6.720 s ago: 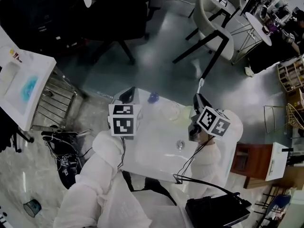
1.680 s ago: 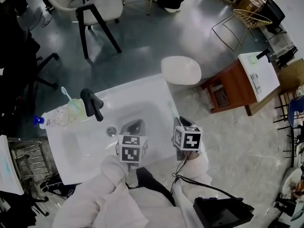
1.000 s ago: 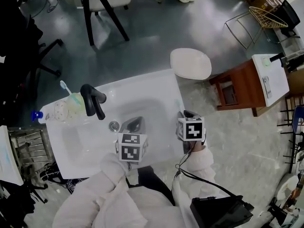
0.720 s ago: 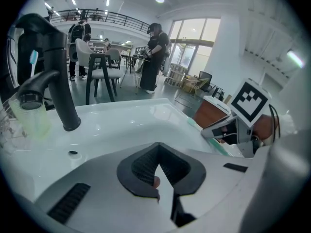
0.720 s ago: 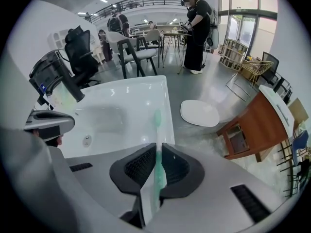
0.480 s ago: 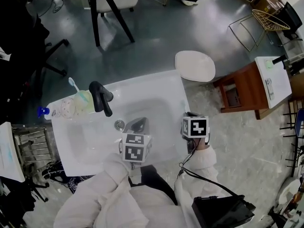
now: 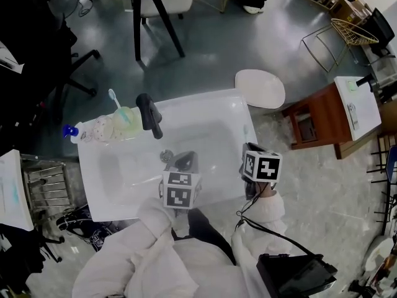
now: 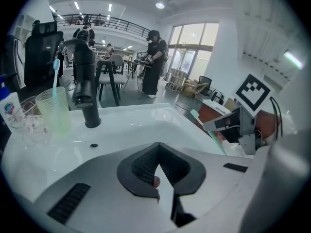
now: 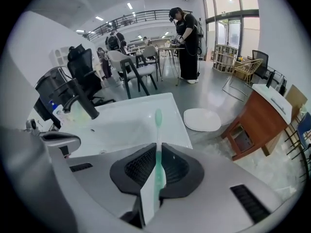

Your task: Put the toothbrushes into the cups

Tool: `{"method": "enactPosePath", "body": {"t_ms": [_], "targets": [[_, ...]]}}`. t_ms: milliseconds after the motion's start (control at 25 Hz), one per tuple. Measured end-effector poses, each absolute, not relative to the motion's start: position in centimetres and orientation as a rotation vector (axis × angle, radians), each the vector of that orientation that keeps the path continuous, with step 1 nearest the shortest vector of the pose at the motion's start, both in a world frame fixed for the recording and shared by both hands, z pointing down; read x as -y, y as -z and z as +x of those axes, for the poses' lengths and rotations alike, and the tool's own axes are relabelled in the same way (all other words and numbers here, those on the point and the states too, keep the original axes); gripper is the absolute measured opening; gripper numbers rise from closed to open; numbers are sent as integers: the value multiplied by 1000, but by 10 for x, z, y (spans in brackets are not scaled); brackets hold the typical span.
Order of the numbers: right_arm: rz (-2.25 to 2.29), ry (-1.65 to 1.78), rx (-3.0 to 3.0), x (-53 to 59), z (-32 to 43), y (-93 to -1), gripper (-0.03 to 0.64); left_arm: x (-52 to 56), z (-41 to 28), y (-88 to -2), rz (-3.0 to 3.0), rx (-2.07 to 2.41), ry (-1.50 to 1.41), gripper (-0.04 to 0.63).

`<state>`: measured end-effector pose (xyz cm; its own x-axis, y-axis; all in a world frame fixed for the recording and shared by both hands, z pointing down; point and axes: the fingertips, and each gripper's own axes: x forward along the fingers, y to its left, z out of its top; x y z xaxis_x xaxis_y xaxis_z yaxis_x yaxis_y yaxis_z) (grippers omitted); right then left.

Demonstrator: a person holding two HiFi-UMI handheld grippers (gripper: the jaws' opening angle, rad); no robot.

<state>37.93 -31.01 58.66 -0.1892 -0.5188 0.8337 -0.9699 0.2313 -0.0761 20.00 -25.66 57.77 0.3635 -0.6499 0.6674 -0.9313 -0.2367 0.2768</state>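
The right gripper (image 9: 158, 155) is closed on a pale green toothbrush (image 9: 158, 125): the handle is pinched from both sides by its fingers (image 9: 181, 168), with no gap left, and the bristle end is pointed ahead toward 12 o'clock in the right gripper view. In the head view this gripper is held at the 3 o'clock edge of the white sink (image 7: 198, 102). The left gripper (image 8: 158, 155) is seen with its fingers brought fully together and nothing caught between them; it is held over the basin, just beside the drain (image 7: 166, 156) on its 3 o'clock side. A green cup (image 7: 128, 115) is stood on the back rim, just beside the black faucet (image 7: 149, 115) at its 9 o'clock, and a second toothbrush (image 7: 114, 98) is stood upright in it. A clear cup (image 7: 102, 128) is set just beside the green one at its 8 o'clock, well apart from both grippers
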Motion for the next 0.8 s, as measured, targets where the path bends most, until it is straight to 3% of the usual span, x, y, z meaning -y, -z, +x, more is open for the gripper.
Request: {"method": "enactPosePath", "body": {"t_ms": [800], "targets": [[1451,-686,2005,251,262,-470,46,203,76,-503,2003,1533,-319,5]]}}
